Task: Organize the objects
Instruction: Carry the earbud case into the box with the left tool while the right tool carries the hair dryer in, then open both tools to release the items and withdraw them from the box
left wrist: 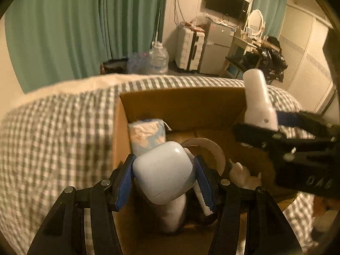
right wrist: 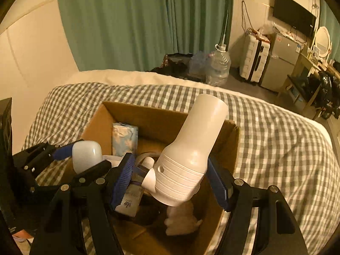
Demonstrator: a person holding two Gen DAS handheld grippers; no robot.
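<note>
Left gripper (left wrist: 164, 177) clamping a pale-blue rounded plastic case (left wrist: 162, 173) and right gripper (right wrist: 172, 179) clamping a white plastic spray bottle (right wrist: 189, 159), both above the open brown cardboard box (right wrist: 161, 114) on the checked bedspread (right wrist: 276, 140); simultaneous release risks collision or bouncing out.

Glossy pale-blue plastic case (left wrist: 163, 173) between ribbed blue pads (left wrist: 125, 183) of the matt black left tool (left wrist: 164, 180); smooth white plastic bottle (right wrist: 189, 159) in the right tool (right wrist: 172, 182). Below both, a matt brown cardboard box (left wrist: 182, 104) on checked cloth bedding (left wrist: 57, 127), with a crinkly film-wrapped tissue pack (left wrist: 147, 133) inside.
</note>
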